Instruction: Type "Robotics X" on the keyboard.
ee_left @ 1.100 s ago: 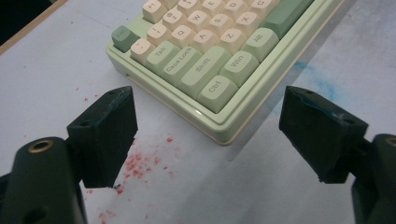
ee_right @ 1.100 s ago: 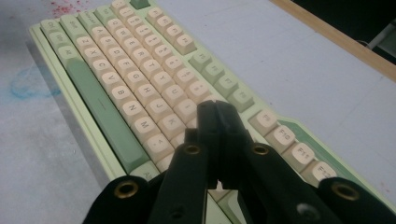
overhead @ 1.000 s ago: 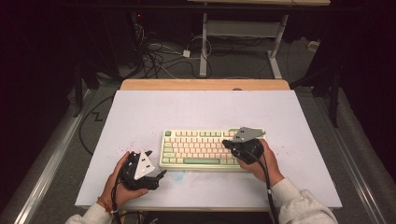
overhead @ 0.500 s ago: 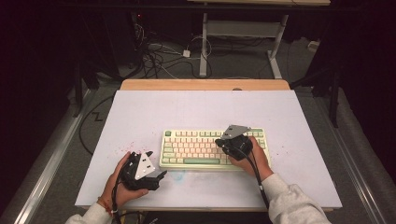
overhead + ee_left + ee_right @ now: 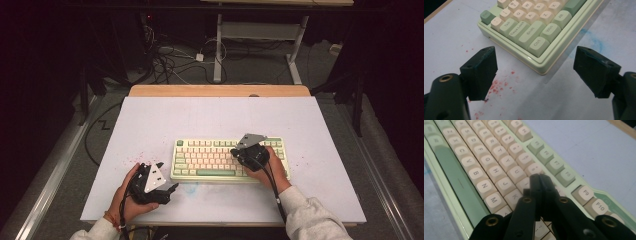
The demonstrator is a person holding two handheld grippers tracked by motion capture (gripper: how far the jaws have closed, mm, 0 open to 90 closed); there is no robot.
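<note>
A: Start with the big thing. Where does the keyboard (image 5: 227, 160) sit?

B: Flat on the white worktop (image 5: 220, 120), toward the near edge and a little right of the middle. Its long axis runs along that near edge, left to right, with the green spacebar row on the person's side.

A: Which hand is on it?

B: The right hand-held gripper (image 5: 539, 180). It hangs over the right half of the keyboard, jaws pressed together with nothing between them, the closed tip pointing down at the cream letter keys around U and J (image 5: 505, 185). I can't tell whether the tip touches a cap or floats just above it. My guess is a key press with the closed tip, so what matters is that the target key lies straight under and slightly ahead of that tip.

A: And the left one?

B: The left hand-held gripper (image 5: 170, 189) rests near the front-left part of the worktop, just off the keyboard's near-left corner. Its jaws stand wide apart and hold nothing; the Ctrl key (image 5: 538, 45) corner lies ahead between them, apart from both.

A: Any containers?

B: None. Just red specks (image 5: 499, 86) and a faint blue smear (image 5: 596, 42) on the worktop.
</note>
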